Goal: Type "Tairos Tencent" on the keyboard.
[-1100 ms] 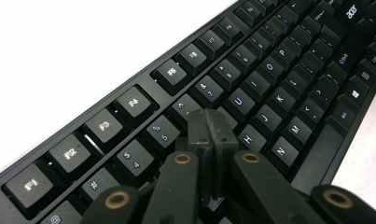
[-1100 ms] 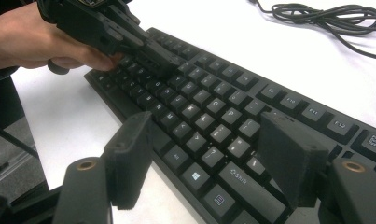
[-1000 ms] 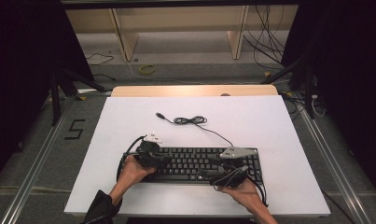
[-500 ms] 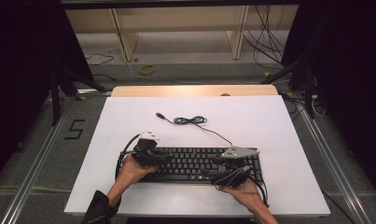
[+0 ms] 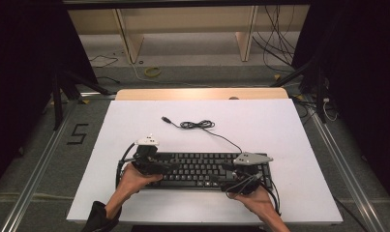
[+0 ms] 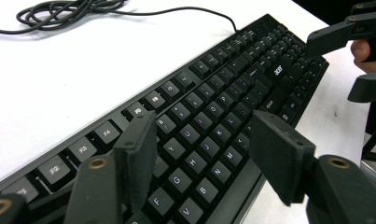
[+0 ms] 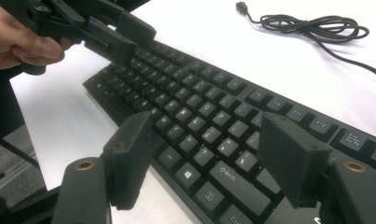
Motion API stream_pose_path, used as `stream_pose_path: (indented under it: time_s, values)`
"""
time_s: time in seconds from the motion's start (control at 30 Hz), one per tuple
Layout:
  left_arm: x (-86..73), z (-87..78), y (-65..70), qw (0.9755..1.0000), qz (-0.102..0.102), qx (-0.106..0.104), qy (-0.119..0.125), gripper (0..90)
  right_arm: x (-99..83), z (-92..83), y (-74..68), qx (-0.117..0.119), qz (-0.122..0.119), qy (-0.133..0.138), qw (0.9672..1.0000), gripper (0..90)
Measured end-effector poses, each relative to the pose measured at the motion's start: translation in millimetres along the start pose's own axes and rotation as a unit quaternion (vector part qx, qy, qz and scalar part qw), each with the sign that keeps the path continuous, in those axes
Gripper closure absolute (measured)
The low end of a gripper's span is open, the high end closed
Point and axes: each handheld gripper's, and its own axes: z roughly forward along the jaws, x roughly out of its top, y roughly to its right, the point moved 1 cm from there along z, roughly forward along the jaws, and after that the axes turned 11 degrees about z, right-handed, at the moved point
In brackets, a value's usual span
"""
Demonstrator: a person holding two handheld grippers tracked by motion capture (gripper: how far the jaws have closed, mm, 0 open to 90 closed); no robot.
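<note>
Keyboard (image 5: pixel 197 167): black, flat on the white table (image 5: pixel 279 125), near the person's edge, its long axis running left to right across the table.
Cord (image 5: pixel 197 124): loosely coiled on the table beyond the keyboard, well apart from both grippers.
Left gripper (image 6: pixel 204 154): over the keyboard's left end, jaws wide and just opened further; nothing between them, letter keys lying under the gap.
Right gripper (image 7: pixel 206 156): over the keyboard's right end, jaws wide, nothing pinched; the keys near the front edge lie under the gap.
Key relation: each hand sits at its own end of the long axis, so neither is nearer overall.
Keyboard from the jaws: below and ahead of both pairs; any grip would likely come down across the short width.
</note>
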Motion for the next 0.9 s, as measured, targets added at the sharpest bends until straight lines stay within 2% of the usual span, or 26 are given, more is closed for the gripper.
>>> stream_pose_path:
  time_s: [0.2,0.4,0.9]
  values:
    - [-4.9,-9.7,1.6,0.9996,-0.001,0.007,0.027,36.5,-1.3,-3.2,1.0,0.001,0.001,0.006,1.0000,35.9]
    - [-11.4,-16.0,6.3,0.9990,-0.001,0.003,0.044,34.0,-3.9,-6.3,0.8,0.003,-0.002,0.011,0.9999,35.8]
    - [-28.2,-27.3,17.7,0.9982,-0.004,-0.001,0.059,32.1,-11.2,-17.9,5.3,-0.002,-0.001,0.022,0.9998,35.7]
